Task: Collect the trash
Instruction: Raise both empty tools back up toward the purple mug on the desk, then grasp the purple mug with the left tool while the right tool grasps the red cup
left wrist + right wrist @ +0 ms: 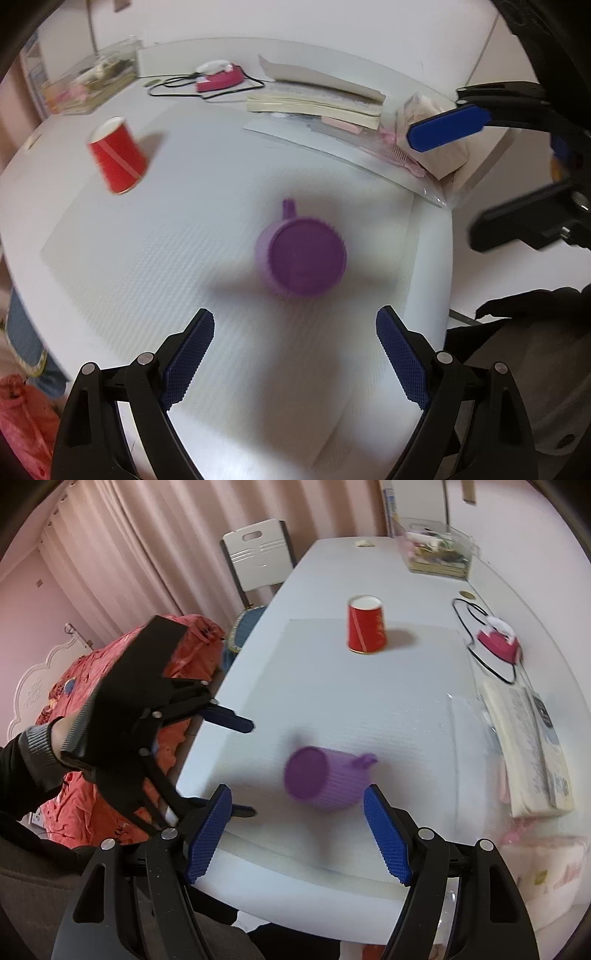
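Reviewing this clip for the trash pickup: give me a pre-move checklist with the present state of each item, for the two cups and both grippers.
1. Left gripper open and empty: ok, nothing between its pads.
2. Right gripper open and empty: ok, jaws apart, nothing pinched.
3. Purple cup within easy approach: ok, it sits upside down just ahead of the right gripper, handle pointing away.
4. Red paper cup free to take: ok, upside down farther along the white table, nothing touching it.
5. Cups empty: cannot tell, both are inverted.
6. Sharp view of the purple cup: not ok, it is blurred in both cameras.
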